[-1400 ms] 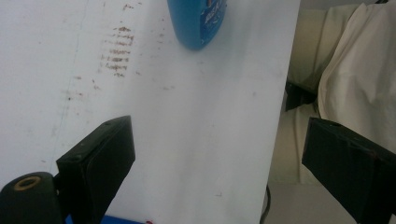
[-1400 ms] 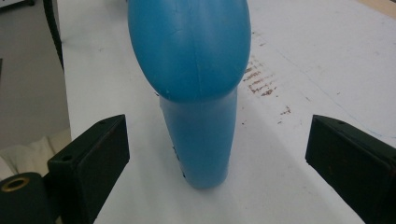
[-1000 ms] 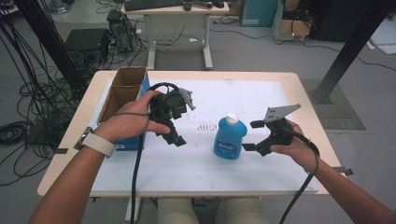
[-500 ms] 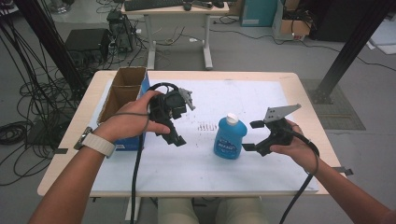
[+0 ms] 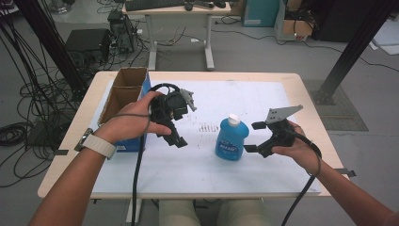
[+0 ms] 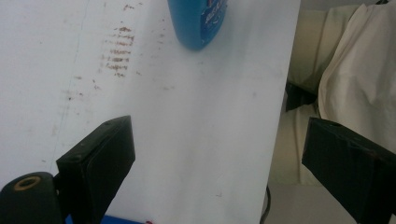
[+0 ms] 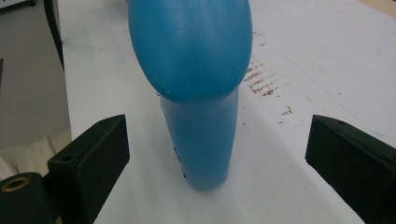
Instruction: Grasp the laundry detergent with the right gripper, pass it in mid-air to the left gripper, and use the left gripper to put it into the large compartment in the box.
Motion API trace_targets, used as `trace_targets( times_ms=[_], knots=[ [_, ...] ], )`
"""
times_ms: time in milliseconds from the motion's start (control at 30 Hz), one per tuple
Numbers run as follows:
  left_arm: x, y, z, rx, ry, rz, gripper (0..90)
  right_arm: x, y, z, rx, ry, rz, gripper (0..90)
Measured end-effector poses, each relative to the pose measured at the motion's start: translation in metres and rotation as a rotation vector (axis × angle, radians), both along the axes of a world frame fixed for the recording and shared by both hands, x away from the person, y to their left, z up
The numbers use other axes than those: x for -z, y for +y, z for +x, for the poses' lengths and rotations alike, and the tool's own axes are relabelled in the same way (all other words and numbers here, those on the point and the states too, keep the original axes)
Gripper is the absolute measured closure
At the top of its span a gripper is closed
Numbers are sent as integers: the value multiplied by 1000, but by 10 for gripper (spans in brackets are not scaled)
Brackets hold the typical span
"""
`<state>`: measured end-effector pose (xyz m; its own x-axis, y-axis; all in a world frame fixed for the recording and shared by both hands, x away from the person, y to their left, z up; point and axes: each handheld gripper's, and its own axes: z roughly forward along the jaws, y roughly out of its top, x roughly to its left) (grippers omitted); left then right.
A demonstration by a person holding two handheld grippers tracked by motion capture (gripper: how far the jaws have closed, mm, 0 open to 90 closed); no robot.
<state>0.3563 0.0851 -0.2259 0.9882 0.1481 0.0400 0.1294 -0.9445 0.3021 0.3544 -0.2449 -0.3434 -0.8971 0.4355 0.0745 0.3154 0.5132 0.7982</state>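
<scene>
Two open grippers, left (image 5: 175,134) and right (image 5: 254,137), flank the upright blue bottle (image 5: 231,139).

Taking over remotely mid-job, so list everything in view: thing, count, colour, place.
Bottle: one, blue with white cap, upright on the table, centre-right, just ahead of the right tool.
Cardboard box: one, brown with a blue side, open, at the table's left edge.
Table: one, light wood with a white cover bearing brownish marks.
Desk: one, pale, beyond the table.
Cables: many, black, on the floor at left.
Left tool: one, black, open, above the table left of the bottle.
Right tool: one, black, open, facing the bottle, not touching it.
</scene>
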Motion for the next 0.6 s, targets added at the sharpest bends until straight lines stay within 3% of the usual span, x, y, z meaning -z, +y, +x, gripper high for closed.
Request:
trace_targets(
  times_ms=[600],
  knots=[
    [1,1,0,-4,1,-4,98,1,-1,0,4,1,3,64]
  ],
)
